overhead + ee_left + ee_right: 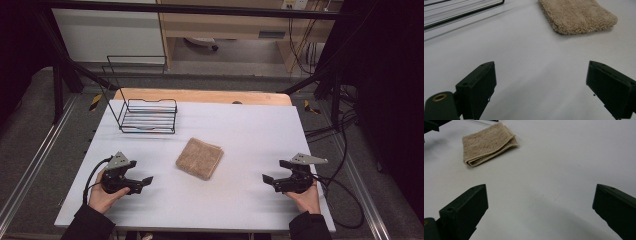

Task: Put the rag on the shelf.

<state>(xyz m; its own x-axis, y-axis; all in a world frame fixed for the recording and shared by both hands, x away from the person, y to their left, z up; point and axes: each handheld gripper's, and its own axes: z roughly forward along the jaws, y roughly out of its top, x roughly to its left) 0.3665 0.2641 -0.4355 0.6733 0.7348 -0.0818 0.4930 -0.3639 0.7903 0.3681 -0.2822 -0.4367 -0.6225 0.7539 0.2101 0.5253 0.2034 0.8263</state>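
Folded towel (199, 158) lies mid-table between left gripper (146, 181) and right gripper (268, 179), both wide open and empty, apparently poised either side to reach it, wire rack (148, 116) behind.

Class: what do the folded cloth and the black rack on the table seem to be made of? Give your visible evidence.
Folded cloth: likely terry cotton, tan, matte; looped fuzzy pile and a stitched hem show. Rack: probably coated or painted metal wire; thin black rods, slight sheen.
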